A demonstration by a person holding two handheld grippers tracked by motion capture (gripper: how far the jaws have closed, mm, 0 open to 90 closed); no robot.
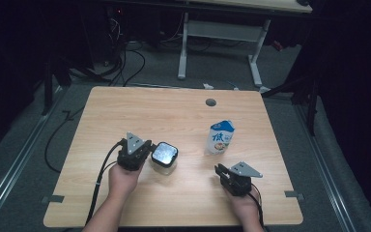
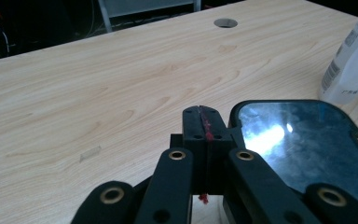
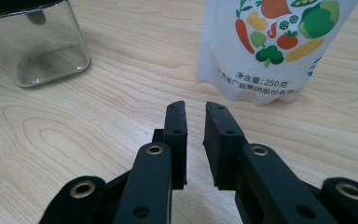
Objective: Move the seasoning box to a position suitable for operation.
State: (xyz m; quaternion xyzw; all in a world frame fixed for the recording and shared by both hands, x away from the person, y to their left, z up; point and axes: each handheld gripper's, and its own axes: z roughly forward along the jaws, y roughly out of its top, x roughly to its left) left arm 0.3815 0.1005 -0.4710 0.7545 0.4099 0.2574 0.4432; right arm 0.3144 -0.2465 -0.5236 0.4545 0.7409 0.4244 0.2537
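Wood table (image 1: 125, 111), dark room: we're holding left gripper (image 1: 145, 151) clenched empty beside glass jar (image 1: 164, 157), pouch (image 1: 220, 137) at its 2 o'clock. Right gripper (image 1: 221, 170) slightly parted, empty. Jar's rigid, slick, fragile — we're favouring the flat sides.

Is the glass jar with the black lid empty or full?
Empty: the right gripper view shows the table grain through the jar's clear walls, nothing inside.
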